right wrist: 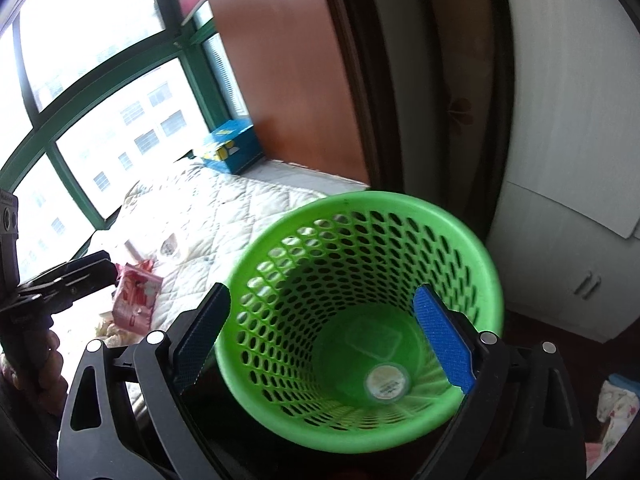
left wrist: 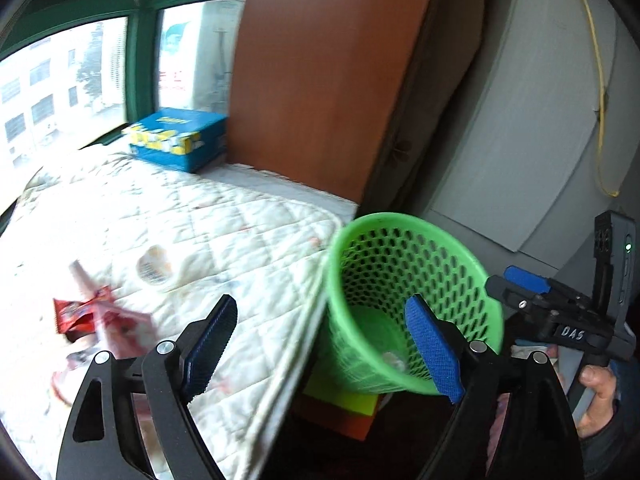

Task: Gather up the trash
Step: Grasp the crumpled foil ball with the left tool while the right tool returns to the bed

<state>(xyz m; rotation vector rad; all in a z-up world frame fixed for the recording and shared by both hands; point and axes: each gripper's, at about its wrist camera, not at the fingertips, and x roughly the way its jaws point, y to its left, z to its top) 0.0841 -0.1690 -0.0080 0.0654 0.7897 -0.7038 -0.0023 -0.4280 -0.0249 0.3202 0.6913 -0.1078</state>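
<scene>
A green perforated waste basket (left wrist: 404, 304) stands beside the quilted mattress (left wrist: 208, 232); in the right wrist view the basket (right wrist: 360, 320) holds a round white lid (right wrist: 387, 383) at its bottom. Red snack wrappers (left wrist: 96, 320) lie on the mattress at left, also in the right wrist view (right wrist: 134, 300). A clear round piece (left wrist: 154, 266) lies farther in. My left gripper (left wrist: 324, 350) is open and empty over the mattress edge. My right gripper (right wrist: 332, 338) is open and empty above the basket's mouth; it also shows in the left wrist view (left wrist: 520, 284).
A blue and yellow box (left wrist: 180, 142) sits at the mattress's far end by the window. A brown wooden panel (left wrist: 320, 72) stands behind it. A white cabinet (right wrist: 568, 160) is on the right. Yellow and orange items (left wrist: 344, 404) lie under the basket.
</scene>
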